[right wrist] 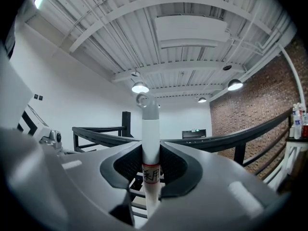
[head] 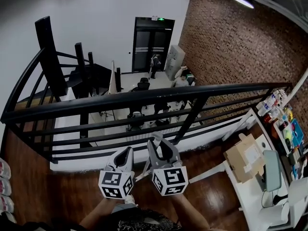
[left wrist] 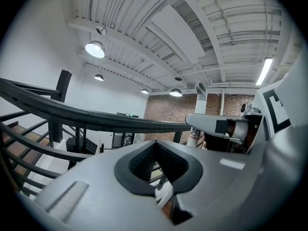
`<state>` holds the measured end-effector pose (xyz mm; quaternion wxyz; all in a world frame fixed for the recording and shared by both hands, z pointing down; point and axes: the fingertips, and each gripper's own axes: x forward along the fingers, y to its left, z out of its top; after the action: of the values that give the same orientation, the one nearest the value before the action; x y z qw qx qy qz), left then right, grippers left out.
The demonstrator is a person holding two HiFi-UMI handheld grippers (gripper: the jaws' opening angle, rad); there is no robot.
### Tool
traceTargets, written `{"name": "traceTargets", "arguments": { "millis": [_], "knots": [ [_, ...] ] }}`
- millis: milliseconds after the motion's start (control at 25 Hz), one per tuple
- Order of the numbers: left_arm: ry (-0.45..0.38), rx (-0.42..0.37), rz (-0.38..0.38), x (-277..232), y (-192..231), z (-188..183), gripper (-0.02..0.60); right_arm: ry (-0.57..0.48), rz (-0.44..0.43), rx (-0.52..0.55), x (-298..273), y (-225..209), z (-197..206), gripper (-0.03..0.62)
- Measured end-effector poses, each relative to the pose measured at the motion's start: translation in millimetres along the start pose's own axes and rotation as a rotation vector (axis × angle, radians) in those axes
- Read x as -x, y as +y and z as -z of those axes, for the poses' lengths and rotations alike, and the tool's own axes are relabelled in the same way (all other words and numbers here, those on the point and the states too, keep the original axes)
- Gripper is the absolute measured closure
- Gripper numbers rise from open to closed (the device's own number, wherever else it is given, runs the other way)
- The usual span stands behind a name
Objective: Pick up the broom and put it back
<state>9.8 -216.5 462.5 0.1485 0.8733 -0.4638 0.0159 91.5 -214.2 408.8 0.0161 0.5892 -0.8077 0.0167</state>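
Observation:
The broom shows as a white handle (right wrist: pixel 150 138) with a grey hooked cap (right wrist: pixel 147 105) and a red-edged label, standing upright. My right gripper (right wrist: pixel 150 150) is shut on this handle, with a dark pad pressing each side. From the left gripper view the same handle (left wrist: pixel 200 110) rises just beyond the right gripper (left wrist: pixel 226 127). My left gripper (left wrist: pixel 155 143) is shut with nothing between its pads. In the head view both grippers are side by side just in front of the black railing, the left gripper (head: pixel 126 154) beside the right gripper (head: pixel 159 146). The broom's head is hidden.
A black metal railing (head: pixel 144 100) runs across right in front of the grippers, with a lower floor beyond it. A white table (head: pixel 250 191) with a cardboard box (head: pixel 243 155) stands at the right. Bottles (head: pixel 272 102) sit by the brick wall (head: pixel 231 47). Wooden floor (head: pixel 48 186) lies underfoot.

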Motion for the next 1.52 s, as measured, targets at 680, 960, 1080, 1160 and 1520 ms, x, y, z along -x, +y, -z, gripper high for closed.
{"name": "traceTargets", "arguments": {
  "millis": [680,960,1080,1160,1520],
  "knots": [
    [0.045,-0.009,0.04,-13,3,15,0.577,0.053,0.014,-0.013,-29,-9,50,0.499],
    [0.068,-0.028,0.043,-25,23,16,0.577,0.078,0.021,-0.026,-58,-4,75,0.499],
    [0.078,-0.04,0.045,-30,32,15,0.577,0.099,0.027,-0.037,-71,-2,87,0.499],
    [0.083,-0.041,0.043,-32,40,15,0.577,0.119,0.034,-0.044,-81,-1,97,0.499],
    [0.107,-0.02,0.01,-32,77,18,0.577,0.232,0.038,-0.048,-122,12,144,0.5]
  ]
}}
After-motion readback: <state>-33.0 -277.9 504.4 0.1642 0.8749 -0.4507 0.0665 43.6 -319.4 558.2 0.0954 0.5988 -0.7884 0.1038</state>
